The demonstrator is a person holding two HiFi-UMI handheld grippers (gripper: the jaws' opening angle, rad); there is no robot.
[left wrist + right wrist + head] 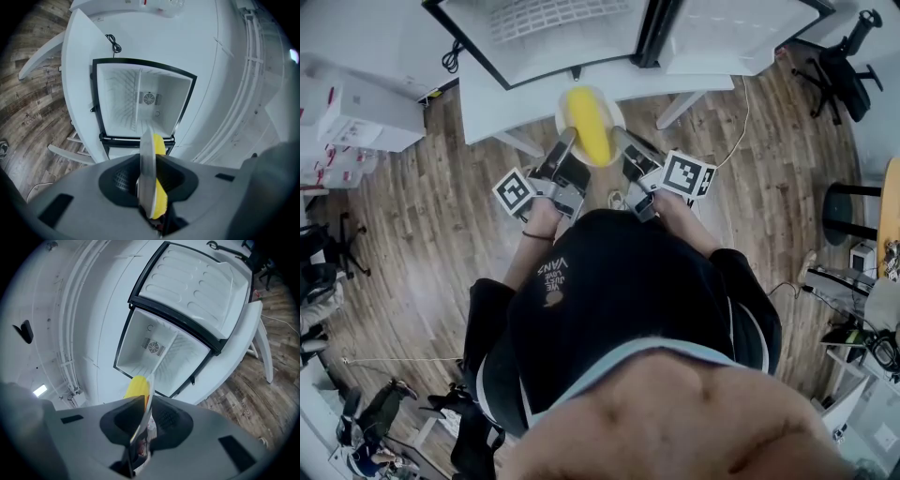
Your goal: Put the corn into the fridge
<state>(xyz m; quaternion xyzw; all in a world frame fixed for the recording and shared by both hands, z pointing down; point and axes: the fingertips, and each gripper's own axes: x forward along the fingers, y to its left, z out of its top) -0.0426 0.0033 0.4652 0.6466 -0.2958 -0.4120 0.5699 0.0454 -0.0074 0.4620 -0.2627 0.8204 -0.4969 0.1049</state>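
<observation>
Two tongs share one white plate point(563, 112): the left tongs point(565, 148) are clamped on its left rim and the right tongs point(625, 145) on its right rim. A yellow corn cob point(589, 129) lies on the plate, held in the air in front of the open fridge point(140, 101) and outside it. The fridge sits on a white worktop point(487, 103), with its door point(192, 282) swung wide.

Strong wide-angle distortion is being shown in all three views, with the gripper views' corners being darkened to black. The white fridge point(140, 105) interior is being lit softly and evenly, perhaps from overhead. The head view's near foreground is being rendered blurred.
</observation>
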